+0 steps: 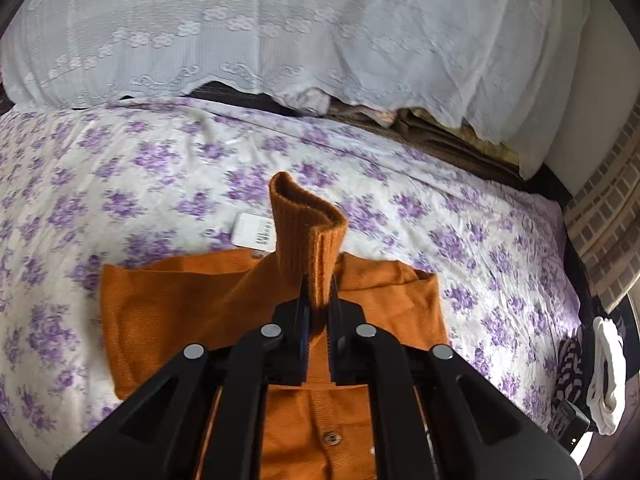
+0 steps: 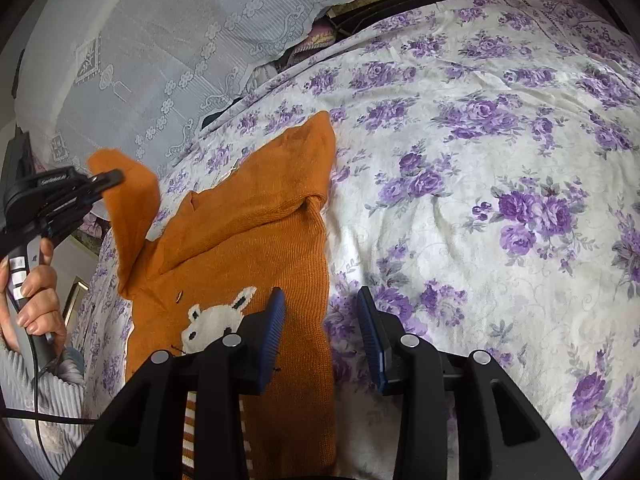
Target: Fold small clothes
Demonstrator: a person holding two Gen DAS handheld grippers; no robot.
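- Your left gripper (image 1: pixel 319 304) is raised above the bed, its two black fingers pinched close together on the ribbed cuff of a sleeve (image 1: pixel 306 228) of the small orange knitted cardigan (image 1: pixel 168 304).
- From the right wrist view, your left hand (image 2: pixel 34 292) wraps the gripper's handle at the far left edge, fingers curled around it, with a grey ribbed cuff at the wrist.
- The held sleeve stands up out of the fingers and lifts clear of the bed, while the rest of the cardigan lies flat beneath it.
- Your right gripper (image 2: pixel 322 334) hovers low over the bed with its blue-padded fingers (image 2: pixel 274 332) spread wide apart, gripping nothing.
- The cardigan's right side edge runs between those spread fingers: the left finger sits over the orange knit, the right one over bare sheet.
- A white knitted rabbit motif (image 2: pixel 218 318) on the cardigan's front lies just beside the right gripper's left finger.
- The cardigan's other sleeve (image 2: pixel 288 176) lies folded across the body, pointing away from you.
- The cardigan rests on a white bedsheet with purple flowers (image 2: pixel 500 128); a white lace cover (image 1: pixel 280 28) is draped over bedding beyond it.
- A white paper tag with a barcode (image 1: pixel 254 230) lies on the sheet behind the raised sleeve.
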